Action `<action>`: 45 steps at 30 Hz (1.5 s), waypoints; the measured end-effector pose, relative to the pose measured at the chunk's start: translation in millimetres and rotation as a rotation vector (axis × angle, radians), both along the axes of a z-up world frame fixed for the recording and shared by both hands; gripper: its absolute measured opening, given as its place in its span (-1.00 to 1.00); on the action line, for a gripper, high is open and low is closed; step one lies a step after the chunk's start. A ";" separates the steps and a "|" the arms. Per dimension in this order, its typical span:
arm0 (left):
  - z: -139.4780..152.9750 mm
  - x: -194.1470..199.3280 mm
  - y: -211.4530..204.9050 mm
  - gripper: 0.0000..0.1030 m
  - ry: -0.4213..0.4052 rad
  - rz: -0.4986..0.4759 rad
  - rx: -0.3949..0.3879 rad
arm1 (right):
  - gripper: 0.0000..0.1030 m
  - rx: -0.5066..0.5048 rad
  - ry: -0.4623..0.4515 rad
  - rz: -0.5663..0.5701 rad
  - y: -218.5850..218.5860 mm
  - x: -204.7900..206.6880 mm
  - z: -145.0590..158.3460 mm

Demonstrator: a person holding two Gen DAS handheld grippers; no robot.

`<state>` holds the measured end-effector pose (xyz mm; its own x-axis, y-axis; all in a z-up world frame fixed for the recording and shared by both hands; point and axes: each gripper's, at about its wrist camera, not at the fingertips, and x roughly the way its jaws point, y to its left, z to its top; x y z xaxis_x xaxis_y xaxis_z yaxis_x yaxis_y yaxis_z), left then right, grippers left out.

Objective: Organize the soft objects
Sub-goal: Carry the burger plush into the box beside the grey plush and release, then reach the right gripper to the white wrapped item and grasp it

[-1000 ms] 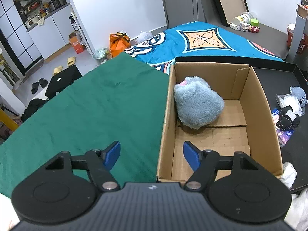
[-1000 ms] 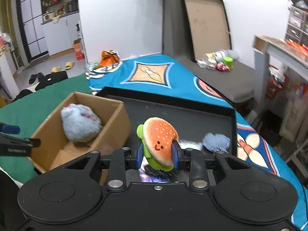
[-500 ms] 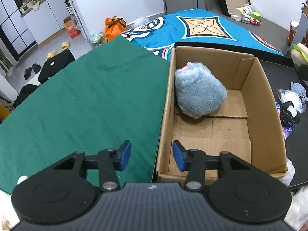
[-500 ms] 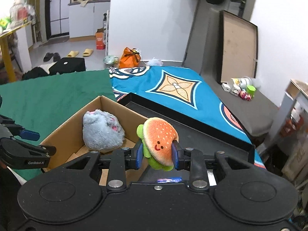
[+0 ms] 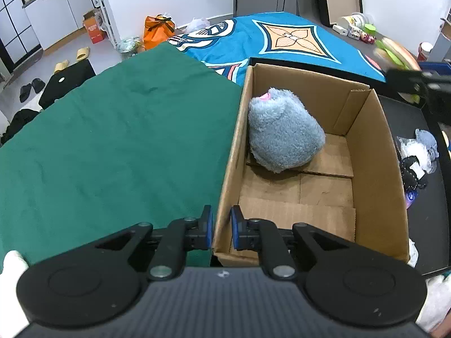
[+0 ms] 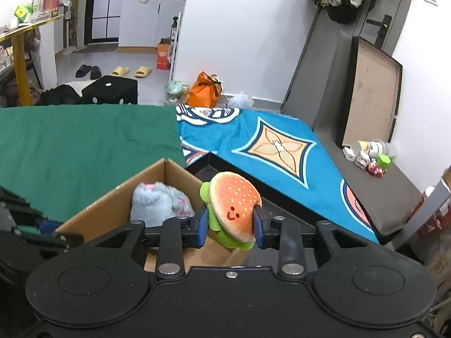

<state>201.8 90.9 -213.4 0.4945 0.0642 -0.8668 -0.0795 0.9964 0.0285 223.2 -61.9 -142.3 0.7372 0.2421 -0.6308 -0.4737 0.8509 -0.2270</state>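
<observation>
A cardboard box (image 5: 375, 152) sits beside a green cloth (image 5: 112, 140); a fluffy grey-blue plush (image 5: 284, 135) lies in its far left corner. My left gripper (image 5: 221, 229) is shut on the box's near left corner wall. My right gripper (image 6: 229, 225) is shut on a burger plush (image 6: 232, 208) and holds it in the air over the box's right rim (image 6: 180, 173). The grey plush also shows in the right wrist view (image 6: 157, 204). The burger plush shows blurred at the left wrist view's right edge (image 5: 394, 53).
A black tray (image 5: 434, 186) right of the box holds several small soft items (image 5: 417, 155). A blue patterned blanket (image 6: 267, 146) lies behind. Small toys and a bottle (image 6: 369, 155) sit on a grey mat. An orange bag (image 6: 204, 93) stands on the floor.
My left gripper's fingers closed onto the box's near left corner. My right gripper carried the burger plush up and left, from above the tray to over the box.
</observation>
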 end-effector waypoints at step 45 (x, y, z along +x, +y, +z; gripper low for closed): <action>10.3 -10.7 -25.7 0.11 -0.023 -0.045 0.207 | 0.19 0.221 0.215 -0.275 -132.8 -43.6 -38.9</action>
